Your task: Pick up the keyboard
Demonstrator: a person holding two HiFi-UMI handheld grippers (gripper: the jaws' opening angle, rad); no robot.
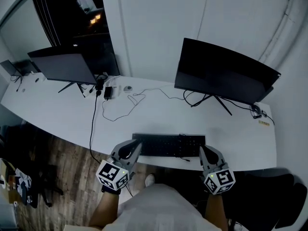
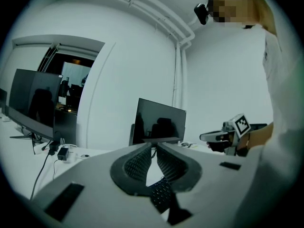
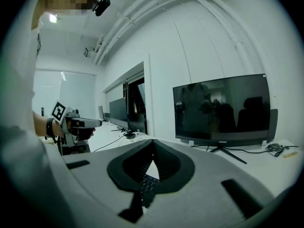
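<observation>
- Now the likely stiff, light keyboard (image 1: 169,145) is lying along the tabletop's (image 1: 62,115) near edge.
- The closed, empty left gripper (image 1: 138,145) and right gripper (image 1: 202,151) are flanking its graspable ends.

Head view: high above the person, looking steeply down on the tabletop (image 1: 57,114), with left tool (image 1: 136,147) and right tool (image 1: 202,152) near the bottom edge. Each tool view: close, low, near-level along its own jaws, catching the other tool. All three share keyboard (image 1: 168,145) and right monitor (image 1: 221,71).
</observation>
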